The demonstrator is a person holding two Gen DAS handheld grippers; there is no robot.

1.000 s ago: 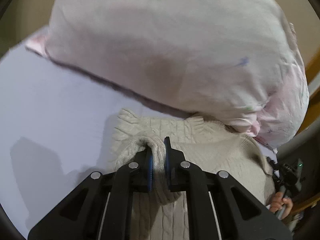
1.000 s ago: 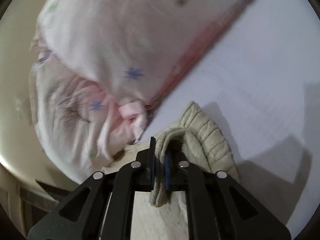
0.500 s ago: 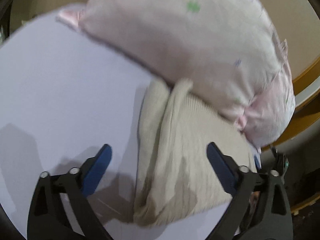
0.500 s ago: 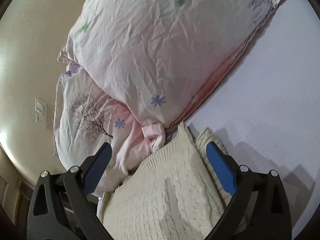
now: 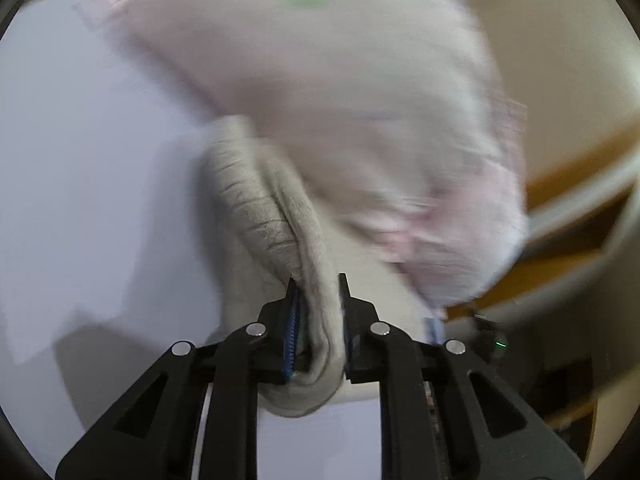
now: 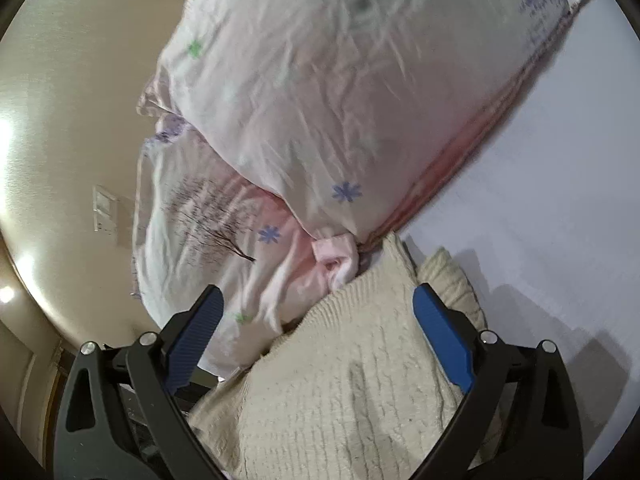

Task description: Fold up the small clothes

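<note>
Gripping: left gripper point(image 5: 316, 312) had its jaws closed on a bunched edge of the sweater point(image 5: 256, 208)
Left view, sweater: cream knit, ribbed edge running up from the jaws toward the pillow point(image 5: 340, 92); rest lay on the sheet point(image 5: 80, 152)
Left view, blur: heavy, so detail of the fold was hard to read
Left view, surroundings: pillow touching the sweater's far edge; a wooden frame point(image 5: 568, 184) showed beyond at right
Right view, gripper: right gripper point(image 6: 320, 340) had its jaws spread wide, holding nothing, hovering over the sweater point(image 6: 360, 380)
Right view, sweater: lay flat as a compact slab under the open jaws, one folded layer showing along its right side, its far corner tucked against the pillows
Right view, surroundings: two pillows point(image 6: 340, 100) stacked at the head, wall point(image 6: 80, 80) with a switch plate point(image 6: 105, 214) behind, sheet point(image 6: 560, 200) clear at right
Progress (judged): sweater looked partly folded, at least one layer turned over; a further fold and squaring likely remained
In the way (judged): pillows crowded the far edge, leaving little room to lay cloth that way; open sheet lay on the side away from the wall
</note>
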